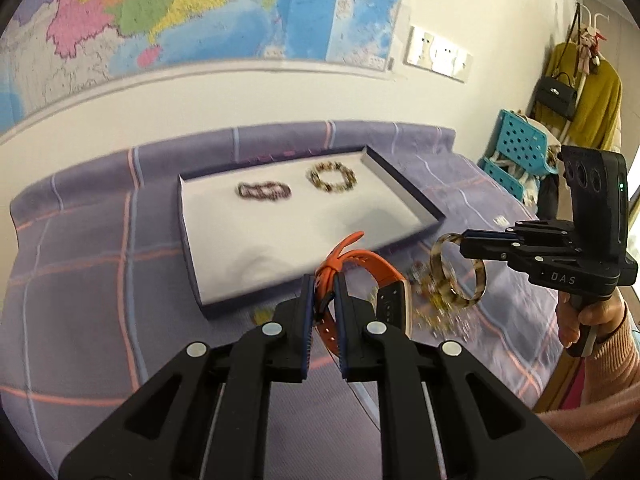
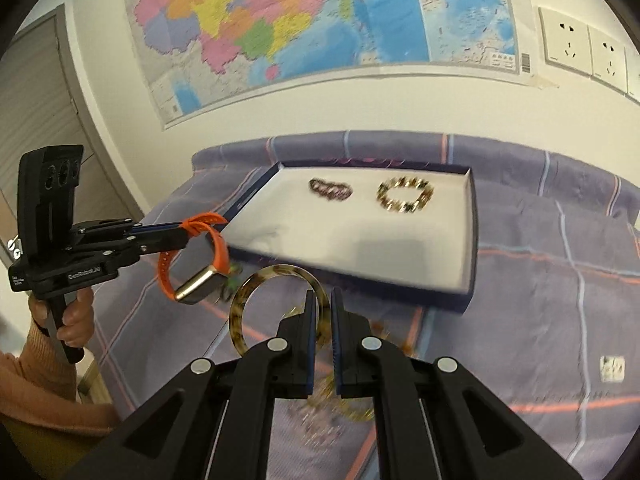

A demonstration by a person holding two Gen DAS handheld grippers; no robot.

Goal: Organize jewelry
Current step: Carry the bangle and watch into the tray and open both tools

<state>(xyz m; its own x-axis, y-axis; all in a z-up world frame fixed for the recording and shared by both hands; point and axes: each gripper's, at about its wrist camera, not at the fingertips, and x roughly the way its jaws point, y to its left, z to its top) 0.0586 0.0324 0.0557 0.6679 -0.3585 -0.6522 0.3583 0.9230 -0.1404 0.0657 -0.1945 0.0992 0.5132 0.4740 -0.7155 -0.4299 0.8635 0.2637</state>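
Left tongs [image 1: 323,280], clamped on the orange strap of a watch [image 1: 362,270]; the watch hangs from the fingers above the bed [image 1: 80,264], its dark rectangular case lowest and tilted, just off the near corner of the tray [image 1: 192,256]. In the right wrist view the same tongs [image 2: 186,236] enter from the left, gripped by a hand [image 2: 68,316] in a peach sleeve, with the watch [image 2: 192,276] held in the air beside the tray's left edge.

Right tongs [image 2: 321,300], closed on the rim of a tortoiseshell bangle [image 2: 256,300], which stands nearly upright to the left of the fingers and is lifted off the bedspread. In the left wrist view these tongs [image 1: 464,242] reach in from the right and the bangle [image 1: 458,276] hangs from their tips, near the tray's right corner.

Tray [image 2: 474,240]: shallow, dark-walled, white-lined, lying on the purple checked bedspread. Inside, toward its far side, lie a dark beaded bracelet [image 1: 264,191] and, just to its right and apart from it, a gold-and-dark link bracelet [image 1: 332,177].

A blurred heap of loose jewelry [image 1: 436,312] lies on the bedspread below the bangle, outside the tray. A wall map [image 2: 320,20] hangs behind the bed.
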